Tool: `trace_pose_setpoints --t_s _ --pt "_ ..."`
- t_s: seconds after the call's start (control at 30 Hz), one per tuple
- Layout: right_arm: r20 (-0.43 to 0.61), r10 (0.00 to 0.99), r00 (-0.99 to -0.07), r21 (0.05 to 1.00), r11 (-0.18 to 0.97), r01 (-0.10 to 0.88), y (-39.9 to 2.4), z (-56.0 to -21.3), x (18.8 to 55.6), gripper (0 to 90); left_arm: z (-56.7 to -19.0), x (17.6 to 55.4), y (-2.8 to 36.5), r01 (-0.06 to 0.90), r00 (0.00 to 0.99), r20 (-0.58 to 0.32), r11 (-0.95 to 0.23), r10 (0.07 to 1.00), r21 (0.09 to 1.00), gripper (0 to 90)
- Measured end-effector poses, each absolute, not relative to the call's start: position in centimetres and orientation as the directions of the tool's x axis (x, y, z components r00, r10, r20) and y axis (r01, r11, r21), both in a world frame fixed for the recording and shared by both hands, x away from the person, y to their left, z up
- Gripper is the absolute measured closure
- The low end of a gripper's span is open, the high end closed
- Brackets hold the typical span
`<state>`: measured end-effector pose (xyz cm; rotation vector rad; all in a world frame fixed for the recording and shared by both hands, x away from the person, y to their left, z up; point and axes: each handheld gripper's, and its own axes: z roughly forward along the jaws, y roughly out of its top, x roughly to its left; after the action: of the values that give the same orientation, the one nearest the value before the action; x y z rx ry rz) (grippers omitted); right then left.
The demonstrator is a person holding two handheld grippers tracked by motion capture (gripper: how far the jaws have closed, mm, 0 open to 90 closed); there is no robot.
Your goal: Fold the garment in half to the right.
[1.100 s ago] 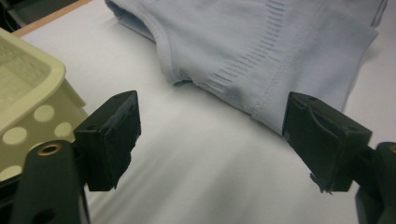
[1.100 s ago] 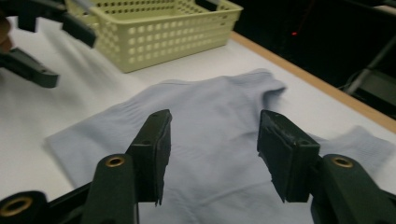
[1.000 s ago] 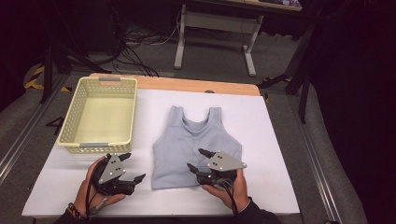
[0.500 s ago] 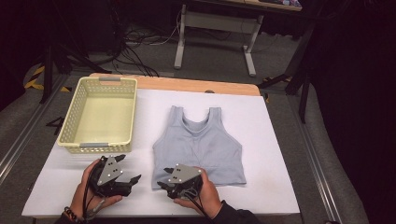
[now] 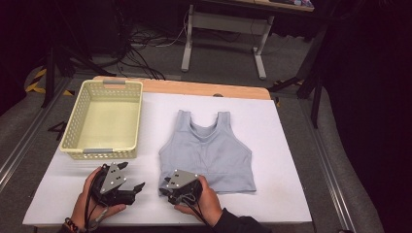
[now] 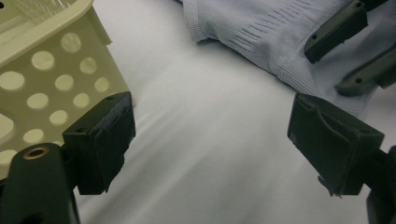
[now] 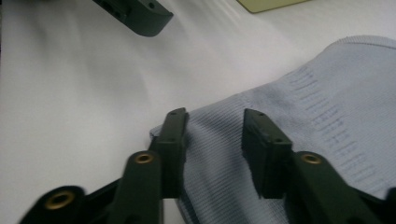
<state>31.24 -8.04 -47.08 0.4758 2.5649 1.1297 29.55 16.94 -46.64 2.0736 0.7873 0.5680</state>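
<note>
1. Crop top (image 5: 210, 153), pale blue ribbed knit, lies flat on the white table (image 5: 286, 145), right of the yellow basket (image 5: 104, 119).
2. Right gripper (image 7: 212, 140): jaws partly open over the hem's near-left corner, gripping nothing yet. Best closed low, so that the ribbed edge sits between the pads.
3. Left gripper (image 6: 210, 135): jaws wide apart and empty, above bare table just beside the same corner; it should keep clear.

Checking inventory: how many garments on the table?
1. A grey-blue tank top lies flat on the white table, right of the yellow basket. The basket looks empty.
</note>
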Motion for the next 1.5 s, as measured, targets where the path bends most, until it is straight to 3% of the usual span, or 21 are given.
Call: trace_pose_setpoints --t_s 0.07,0.23,0.57,0.83,1.03,1.13,1.23,1.33,1.47,1.5 --pt "-0.120 0.413 -0.903 0.749 0.635 0.191 -8.1 -47.0 31.4 76.7 -46.6 29.7 17.1 0.350 0.710 0.073 -0.442 0.700 0.826 15.8" --pt "-0.115 0.419 -0.901 0.750 0.631 0.198 -8.1 -47.0 31.6 86.8 -46.7 29.8 16.9 0.364 0.708 0.060 -0.436 0.704 0.823 15.9" --pt "-0.140 0.402 -0.905 0.785 0.601 0.146 -9.0 -46.4 30.3 89.1 -46.8 30.3 15.7 0.412 0.682 -0.003 -0.381 0.731 0.828 19.5" --pt "-0.162 0.400 -0.902 0.786 0.605 0.128 -9.4 -46.1 29.8 88.0 -46.1 31.1 13.6 0.401 0.660 0.023 -0.378 0.751 0.834 20.3" --pt "-0.136 0.393 -0.910 0.784 0.604 0.144 -8.9 -46.5 30.0 51.5 -45.9 31.3 14.1 0.398 0.648 0.032 -0.374 0.761 0.838 19.9" --pt "-0.137 0.369 -0.919 0.765 0.629 0.139 -8.3 -46.9 29.8 42.1 -45.9 31.3 13.9 0.393 0.652 0.038 -0.381 0.757 0.837 19.5" --pt "-0.168 0.352 -0.921 0.730 0.672 0.124 -7.7 -47.2 29.8 39.3 -46.0 31.4 13.7 0.391 0.661 0.048 -0.397 0.749 0.830 19.2" --pt "-0.135 0.345 -0.929 0.729 0.669 0.142 -7.6 -47.2 30.2 46.1 -46.0 31.2 13.4 0.379 0.658 0.080 -0.420 0.749 0.824 18.2" --pt "-0.123 0.353 -0.927 0.732 0.664 0.156 -7.7 -47.1 30.7 63.9 -46.0 31.2 13.3 0.380 0.662 0.077 -0.422 0.746 0.823 18.2" --pt "-0.138 0.360 -0.923 0.731 0.666 0.151 -7.8 -47.1 30.9 72.1 -46.1 31.3 13.2 0.383 0.662 0.073 -0.421 0.746 0.823 18.2"
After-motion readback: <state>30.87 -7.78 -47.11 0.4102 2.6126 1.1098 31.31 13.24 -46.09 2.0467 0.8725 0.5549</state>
